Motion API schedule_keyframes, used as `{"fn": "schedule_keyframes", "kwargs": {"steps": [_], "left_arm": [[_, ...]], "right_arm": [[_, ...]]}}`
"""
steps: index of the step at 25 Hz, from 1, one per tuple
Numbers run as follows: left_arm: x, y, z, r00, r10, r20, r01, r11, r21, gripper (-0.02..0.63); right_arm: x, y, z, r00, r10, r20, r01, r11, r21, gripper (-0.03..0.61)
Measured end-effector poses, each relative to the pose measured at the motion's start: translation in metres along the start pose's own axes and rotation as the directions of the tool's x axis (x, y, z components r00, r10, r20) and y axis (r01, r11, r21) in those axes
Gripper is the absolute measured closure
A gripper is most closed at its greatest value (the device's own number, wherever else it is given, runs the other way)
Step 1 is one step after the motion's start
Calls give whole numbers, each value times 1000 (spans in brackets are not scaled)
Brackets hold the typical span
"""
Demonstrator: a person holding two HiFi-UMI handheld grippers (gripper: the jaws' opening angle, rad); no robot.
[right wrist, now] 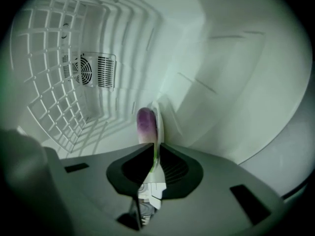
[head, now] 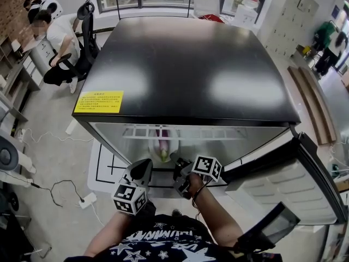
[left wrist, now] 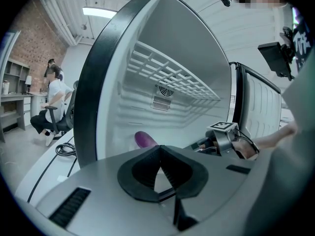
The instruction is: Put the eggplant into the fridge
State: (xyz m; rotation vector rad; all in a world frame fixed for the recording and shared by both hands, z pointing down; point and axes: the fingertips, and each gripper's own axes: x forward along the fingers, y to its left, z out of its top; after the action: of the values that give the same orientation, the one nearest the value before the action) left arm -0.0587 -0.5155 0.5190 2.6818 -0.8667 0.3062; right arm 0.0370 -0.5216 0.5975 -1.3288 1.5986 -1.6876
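Placement step, judged near its end. The right gripper (right wrist: 153,149) reaches through the open front of the fridge (head: 185,64), below the wire shelf (head: 196,132). Its jaws are drawn in to a narrow gap and pinch the pale green stem end of the eggplant (right wrist: 146,124). The purple body projects straight ahead of the jaw tips, deeper into the white cavity, with a thin white edge along its right side. Whether the body already rests on the cavity floor cannot be told.

The left gripper (left wrist: 158,149) hangs outside the opening, just left of the right one. Its jaws are pressed together with nothing between them.

To finish well, the eggplant should be lowered until its weight sits on the floor, clear of the door (head: 305,184) sill. The jaws should part only then, and the gripper should back out level so that the tips do not drag the stem
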Motion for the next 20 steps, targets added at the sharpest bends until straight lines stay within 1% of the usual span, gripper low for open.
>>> {"fn": "schedule_keyframes", "kwargs": {"steps": [3,7,9,12,14,15,16,17,20], "left_arm": [[-1,0,1,1000,-1,4,1,1000,0,604],[0,-1,2,1000,-4,5,4,1000,0,604],[2,-2,3,1000,-5,6,5,1000,0,604],[5,-3,4,1000,-7,9,7,1000,0,604],[6,-4,5,1000,-9,11,9,1000,0,604],[6,-4,5,1000,-9,12,9,1000,0,604],[6,-4,6,1000,-9,13,9,1000,-1,604],[6,-4,6,1000,-8,14,8,1000,-1,604],[5,-3,7,1000,-5,15,5,1000,-3,604]], "right_arm": [[1,-1,-2,999,-35,-17,34,999,-41,557],[-1,-6,0,995,-97,-10,95,992,-87,555],[-2,-7,0,993,-114,-15,112,988,-110,555],[-1,-8,0,992,-119,-30,114,987,-115,555],[-1,-7,-1,994,-107,-34,103,988,-113,554],[-1,-5,-1,995,-95,-34,90,990,-111,546],[0,-3,-1,996,-82,-34,78,991,-110,505],[0,-1,-1,997,-74,-35,70,992,-110,488],[0,0,-2,997,-73,-35,69,992,-109,488]]}}
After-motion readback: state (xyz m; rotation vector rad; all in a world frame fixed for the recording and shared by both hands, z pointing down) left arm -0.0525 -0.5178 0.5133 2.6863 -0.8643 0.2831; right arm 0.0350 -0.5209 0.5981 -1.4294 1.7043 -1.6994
